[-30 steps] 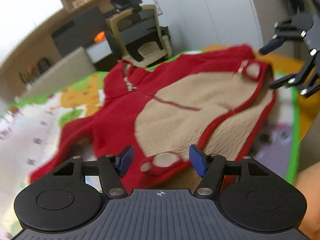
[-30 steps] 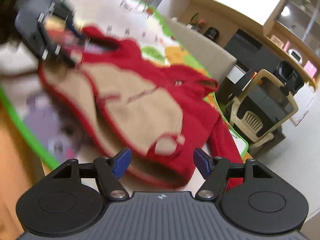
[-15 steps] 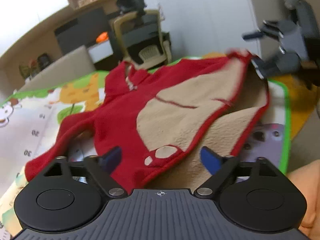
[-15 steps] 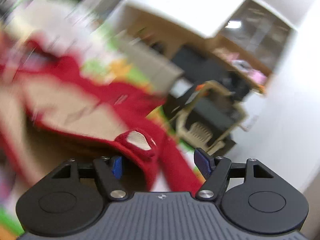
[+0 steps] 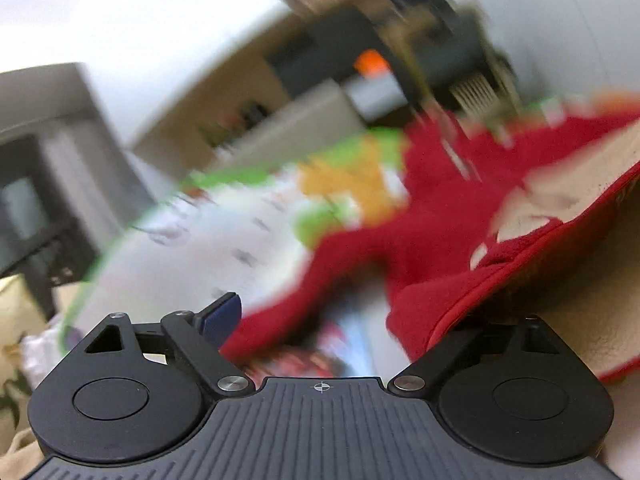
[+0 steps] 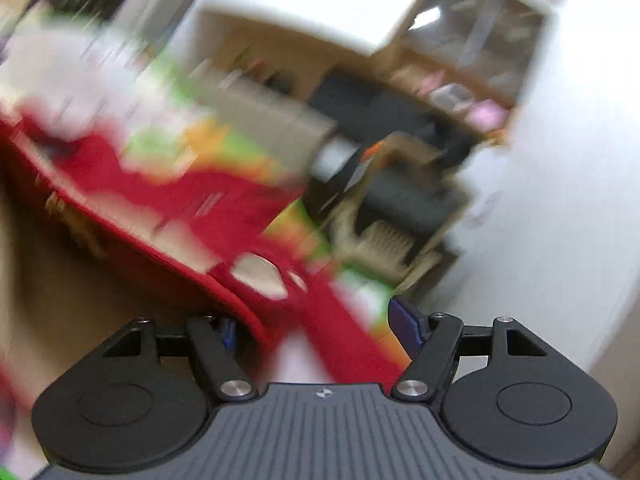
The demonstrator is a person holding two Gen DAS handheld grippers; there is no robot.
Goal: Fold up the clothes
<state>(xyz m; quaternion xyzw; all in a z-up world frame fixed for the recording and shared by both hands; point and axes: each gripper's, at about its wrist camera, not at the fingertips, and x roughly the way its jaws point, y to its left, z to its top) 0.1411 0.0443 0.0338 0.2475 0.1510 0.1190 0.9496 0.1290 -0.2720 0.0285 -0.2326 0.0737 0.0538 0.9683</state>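
Item: red fleece jacket with beige lining (image 5: 460, 216), right of frame on the green-edged play mat (image 5: 224, 240). Left gripper (image 5: 356, 312) and right gripper (image 6: 316, 320): jaws spread, hem between. We are advising closing squarely before lifting.

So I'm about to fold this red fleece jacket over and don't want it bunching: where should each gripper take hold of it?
Grip the red jacket by its piped bottom hem at the two corners, sliding in from the near, open edge. The hem is already lifted: it lies across the left gripper and the right gripper, both open. The stiff trim looks firmer than the soft fleece body. Blur hides finer detail.
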